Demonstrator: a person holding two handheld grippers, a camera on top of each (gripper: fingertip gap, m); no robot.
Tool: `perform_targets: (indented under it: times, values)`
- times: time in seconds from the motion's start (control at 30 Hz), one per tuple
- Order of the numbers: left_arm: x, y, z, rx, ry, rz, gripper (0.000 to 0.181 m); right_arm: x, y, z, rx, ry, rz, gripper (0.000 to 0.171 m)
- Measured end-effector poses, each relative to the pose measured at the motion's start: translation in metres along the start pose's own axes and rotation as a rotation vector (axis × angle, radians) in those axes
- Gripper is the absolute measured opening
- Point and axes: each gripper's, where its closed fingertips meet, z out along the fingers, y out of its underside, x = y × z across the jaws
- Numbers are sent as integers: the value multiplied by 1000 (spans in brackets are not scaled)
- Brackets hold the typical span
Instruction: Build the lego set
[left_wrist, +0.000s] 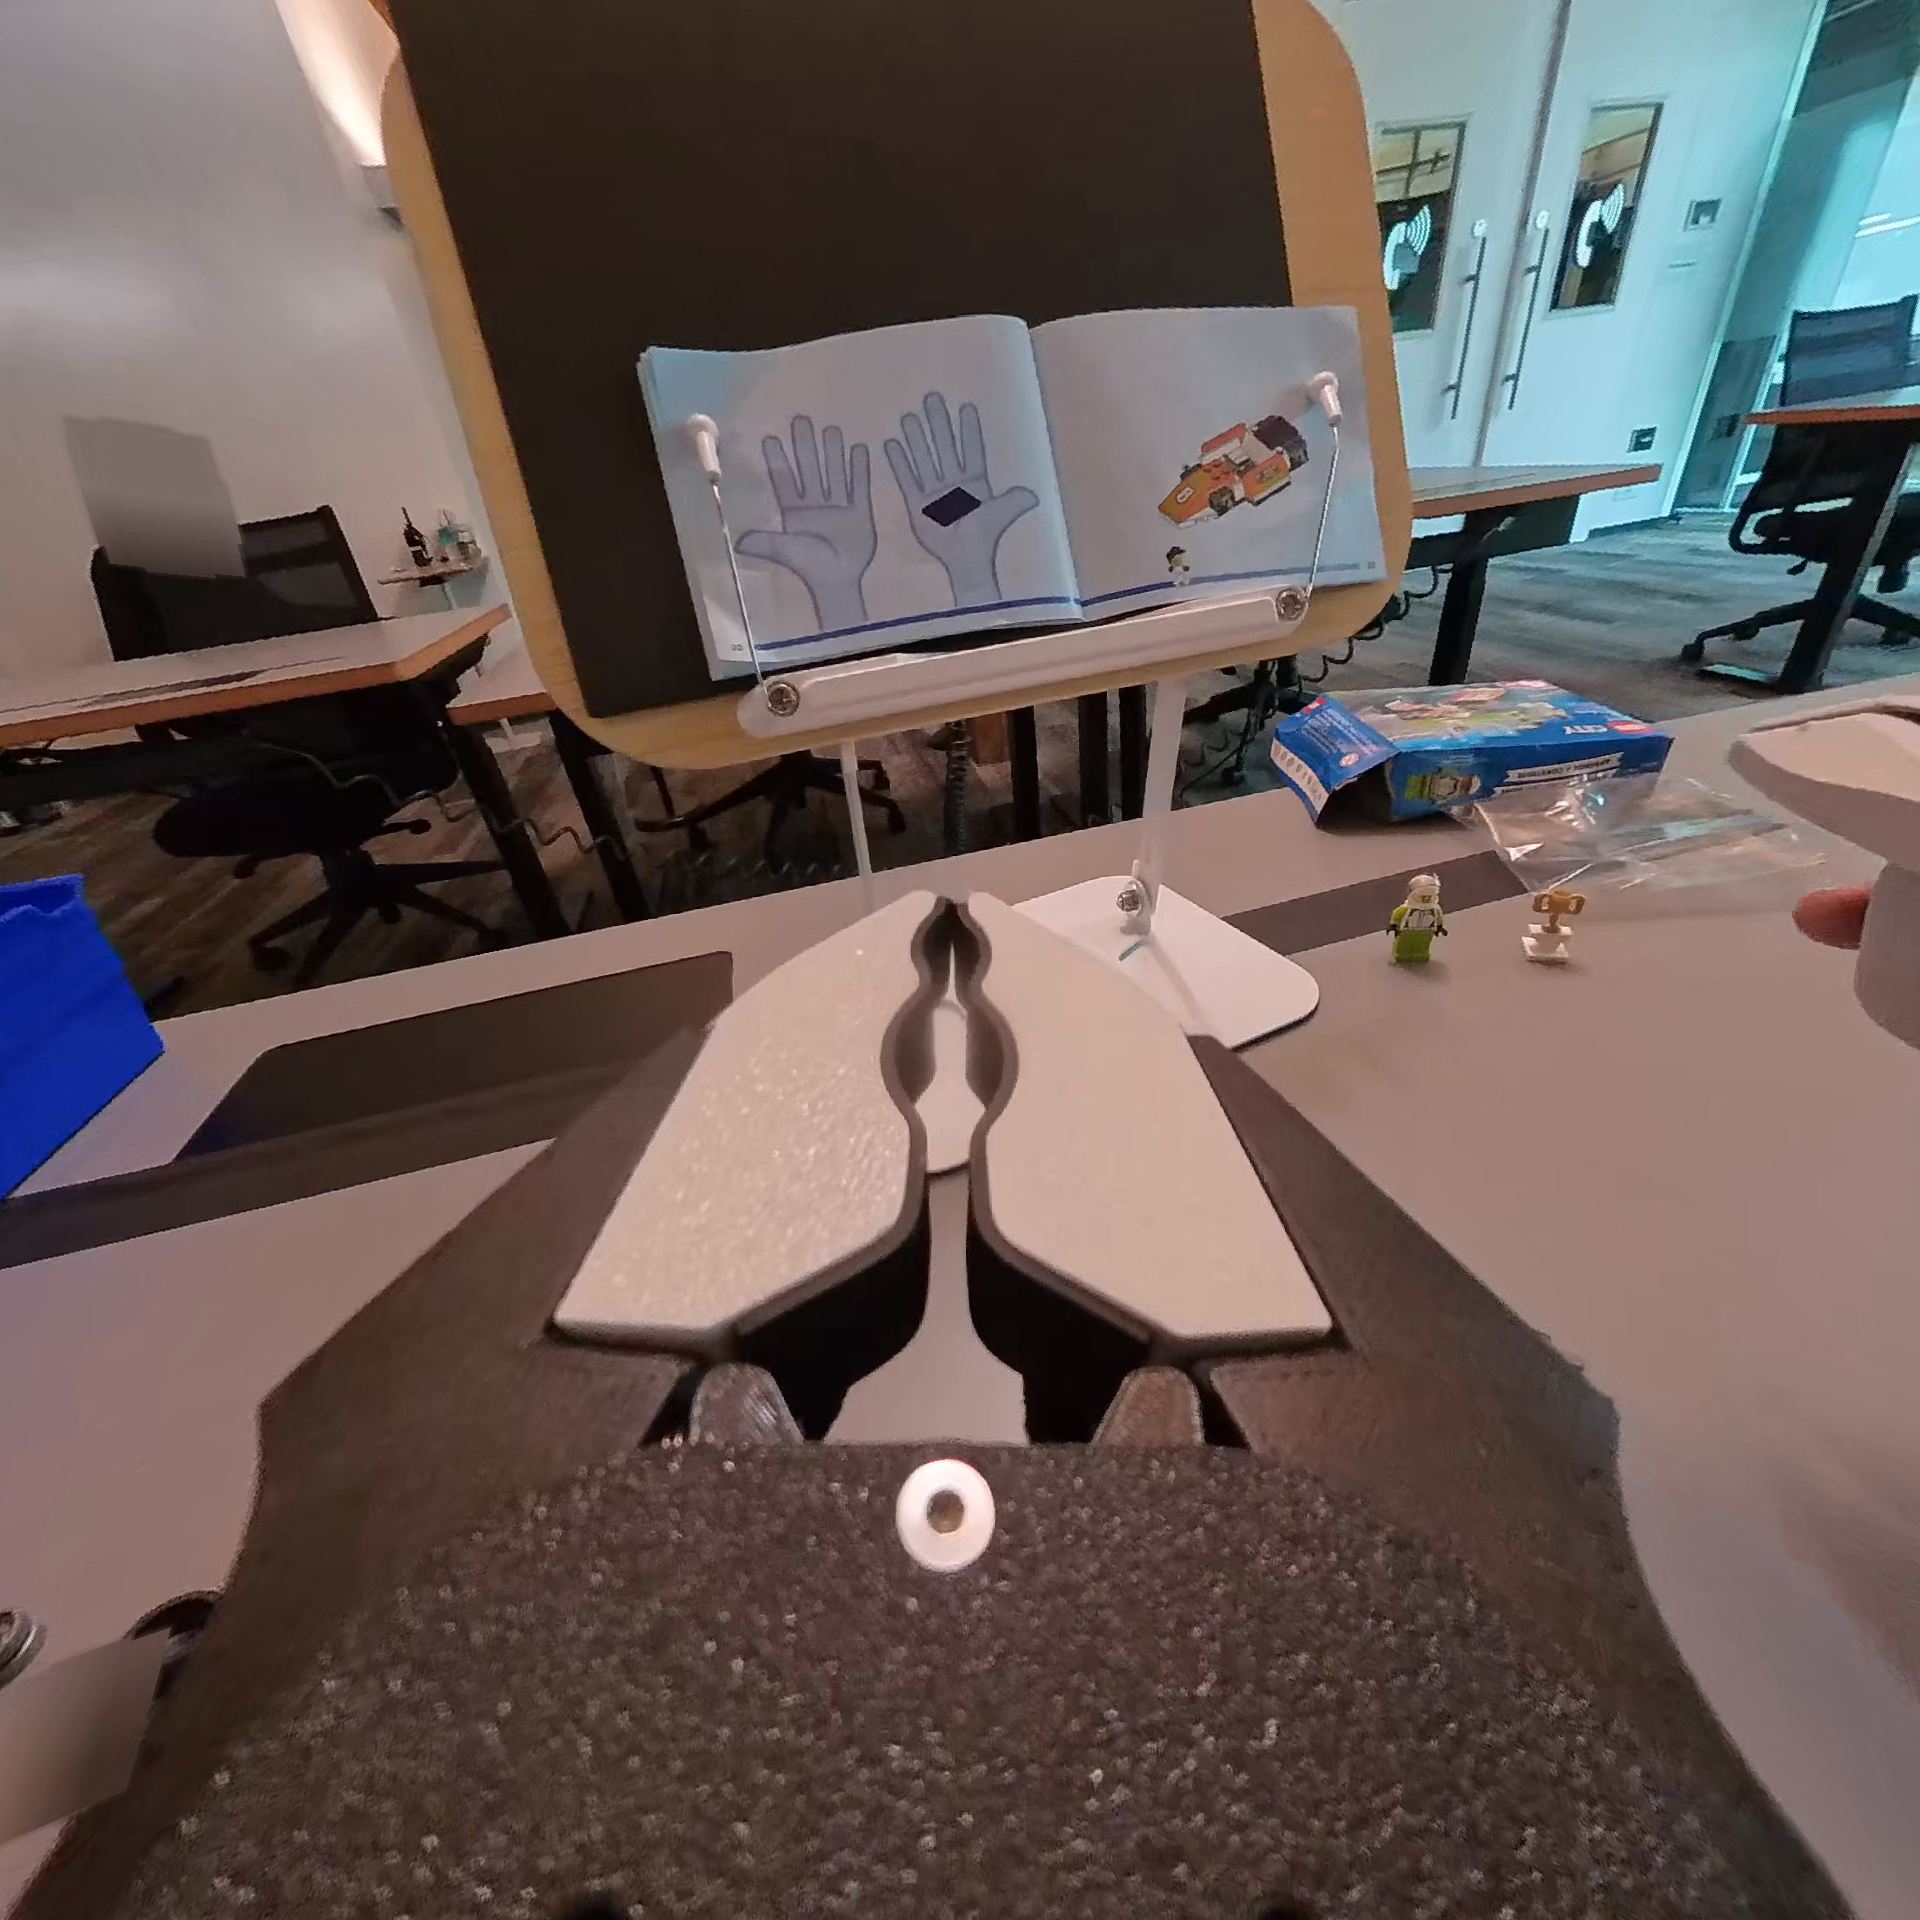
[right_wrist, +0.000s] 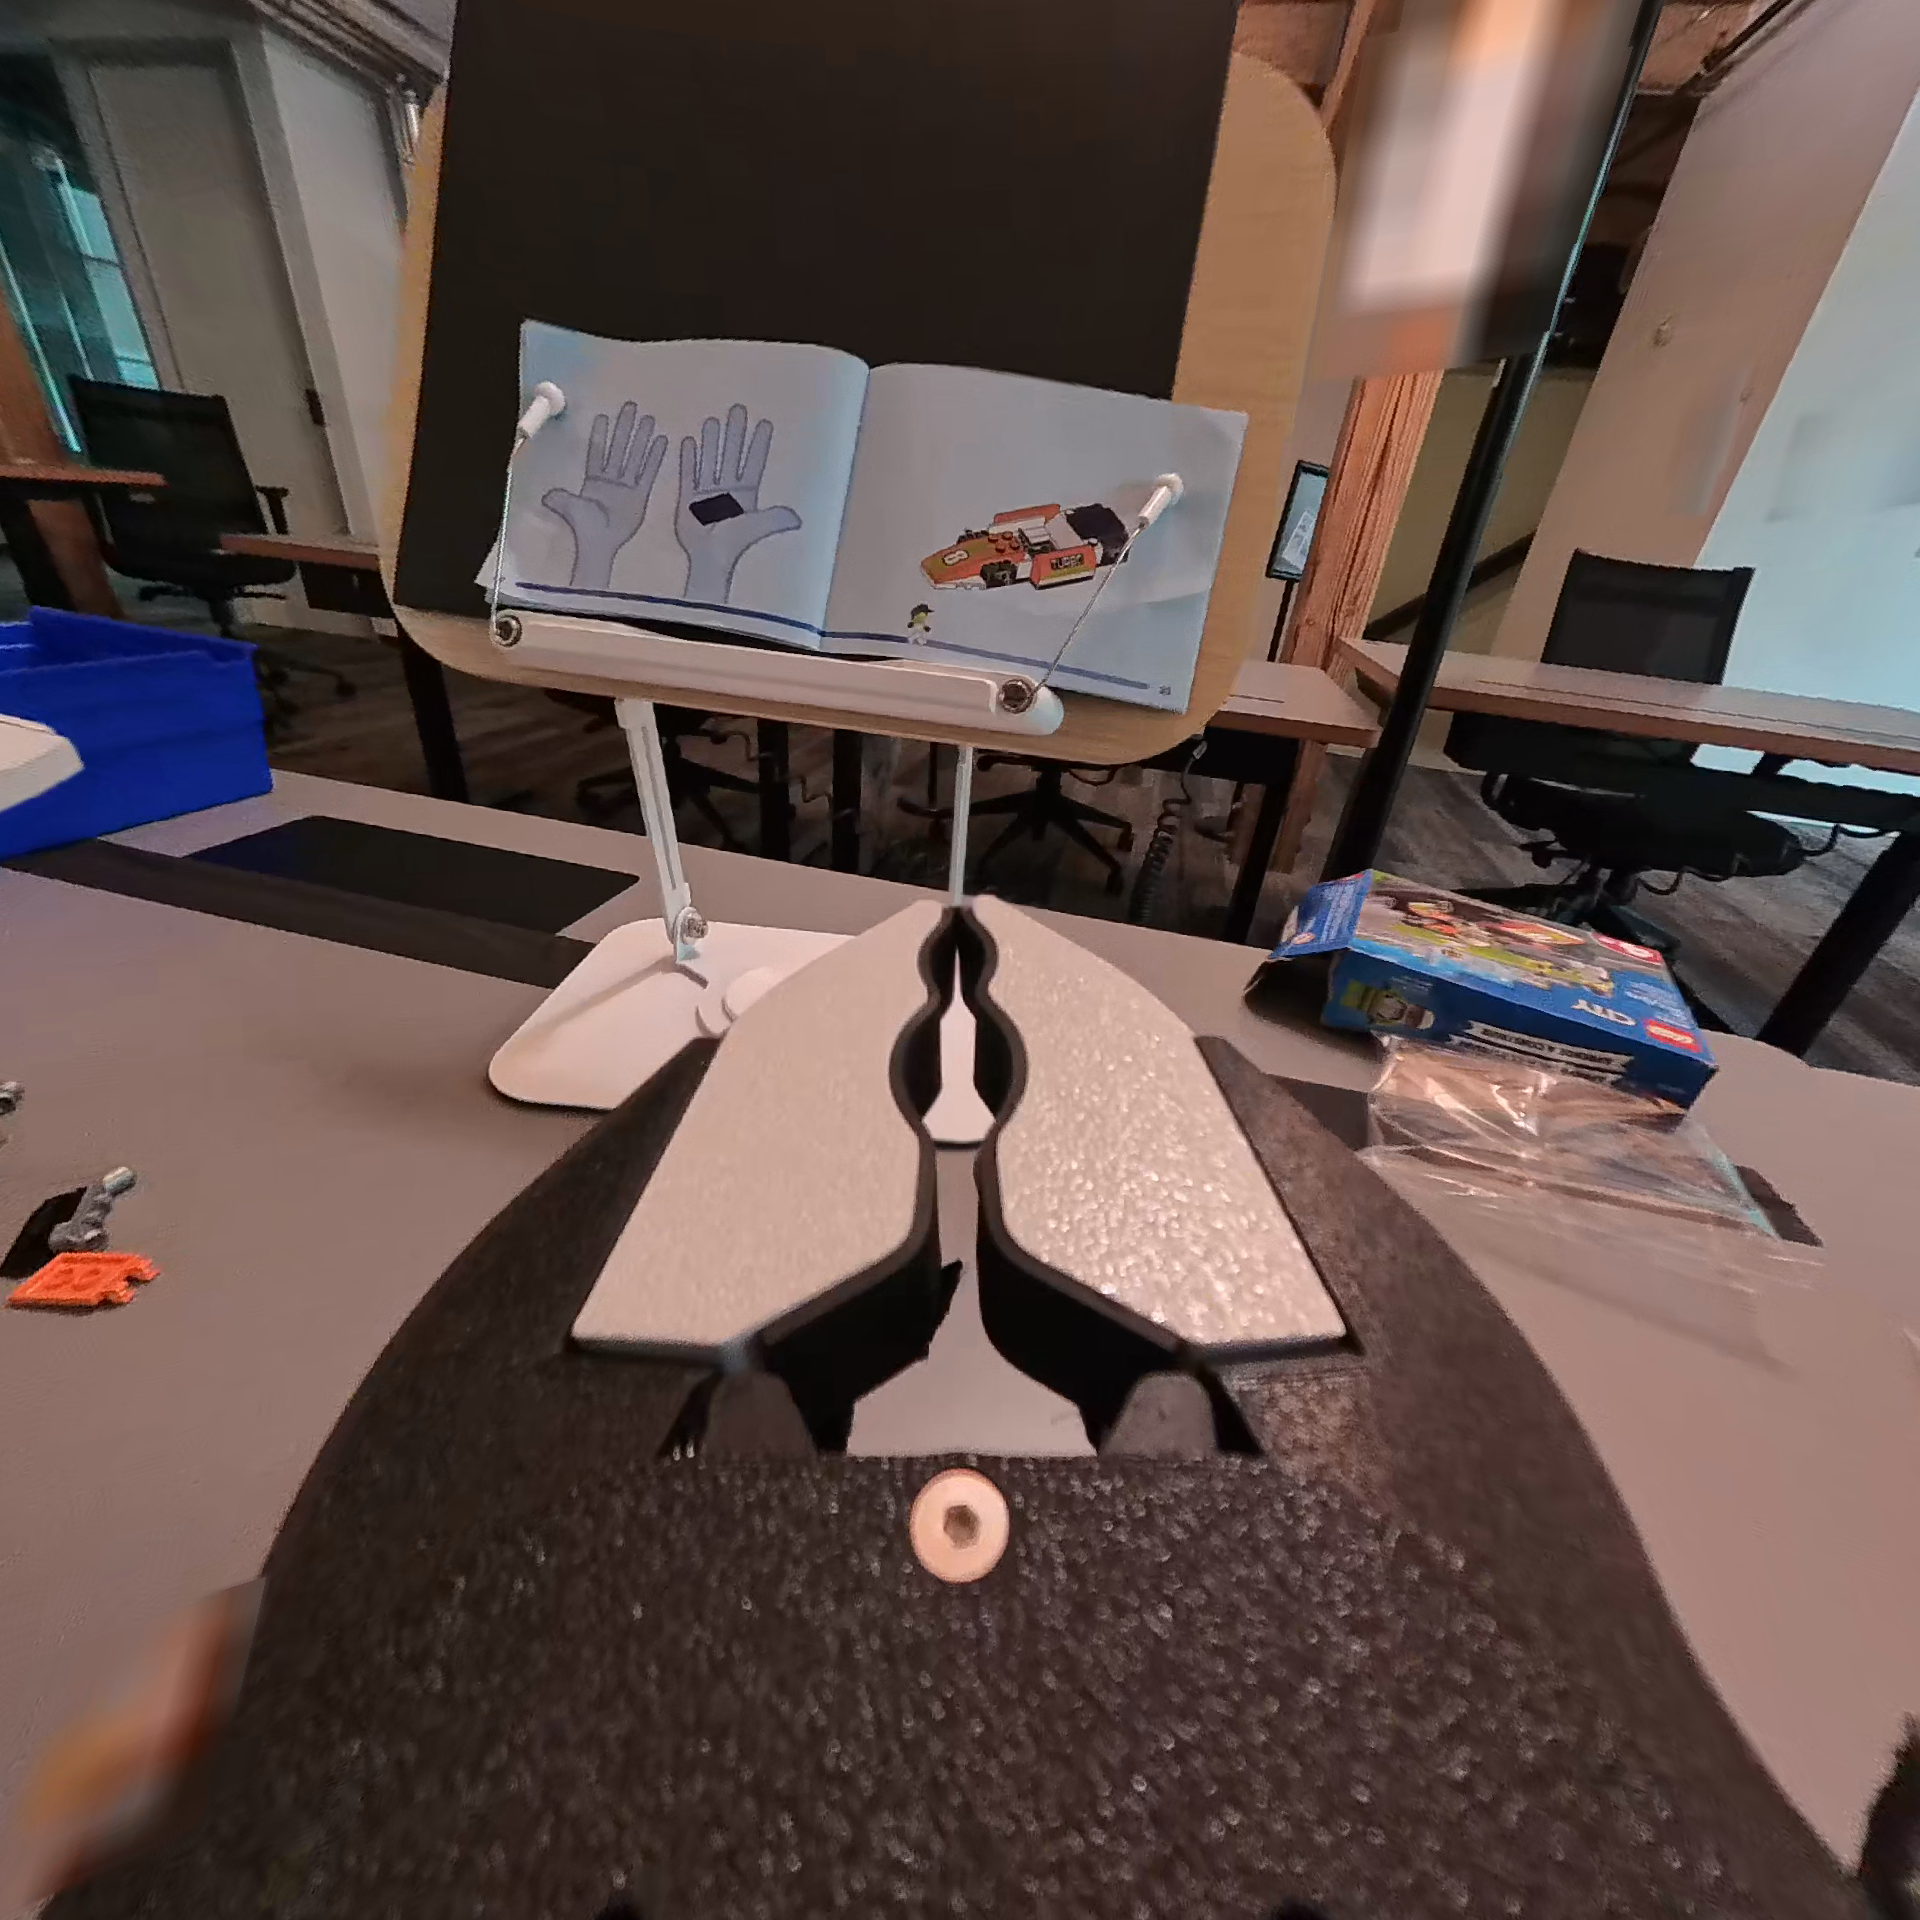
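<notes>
My left gripper (left_wrist: 951, 914) is shut and empty, held above the grey table and pointing at the book stand. My right gripper (right_wrist: 958, 914) is also shut and empty, facing the same stand. The open instruction booklet (left_wrist: 997, 478) rests on the stand; it also shows in the right wrist view (right_wrist: 862, 509). A small minifigure (left_wrist: 1416, 918) and a small trophy piece (left_wrist: 1551, 925) stand on the table to the right. An orange piece (right_wrist: 81, 1277), a grey tool piece (right_wrist: 96, 1208) and a black piece (right_wrist: 42, 1228) lie at the left in the right wrist view.
The stand's white base (left_wrist: 1226, 966) sits just beyond the fingertips. A blue lego box (left_wrist: 1455, 750) and clear plastic bag (left_wrist: 1652, 836) lie at the right. A blue bin (right_wrist: 125, 717) stands at the left. The other gripper's edge (left_wrist: 1849, 769) shows far right. Office desks and chairs stand behind. Tip to tip, the grippers are about 20 cm apart. My left tips are roughly 15 cm from the orange piece (right_wrist: 81, 1277). The left gripper is farther from the small minifigure (left_wrist: 1416, 918), some 30 cm, than the right, some 20 cm.
</notes>
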Motion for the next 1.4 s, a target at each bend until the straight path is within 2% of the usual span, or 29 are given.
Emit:
perform_targets:
  times: [0.23,0.47,0.63,0.73,0.9,1.03,1.17,1.3,1.4]
  values:
    - [4,16,3,-27,30,-3,0,-4,15,3,-36,-21,3,0]
    - [18,21,-1,-21,151,-33,0,-19,17,0,-25,-119,-35,0]
    - [16,25,1,-40,140,15,5,-26,13,-3,-6,-146,-85,0]
    - [11,22,3,-23,118,52,0,-22,15,-1,-16,-136,-85,0]
    - [-3,-18,-11,43,94,36,0,-11,9,-1,-5,-109,-73,0]
    - [-10,-73,-43,98,146,66,0,2,3,-2,8,-88,-31,0]
    - [-30,-109,-73,71,225,95,0,11,4,-3,4,-83,2,0]
    - [-73,-127,-97,35,165,141,0,11,1,-4,15,-98,24,0]
    - [-100,-117,-116,-12,129,161,0,8,0,-4,20,-112,18,0]
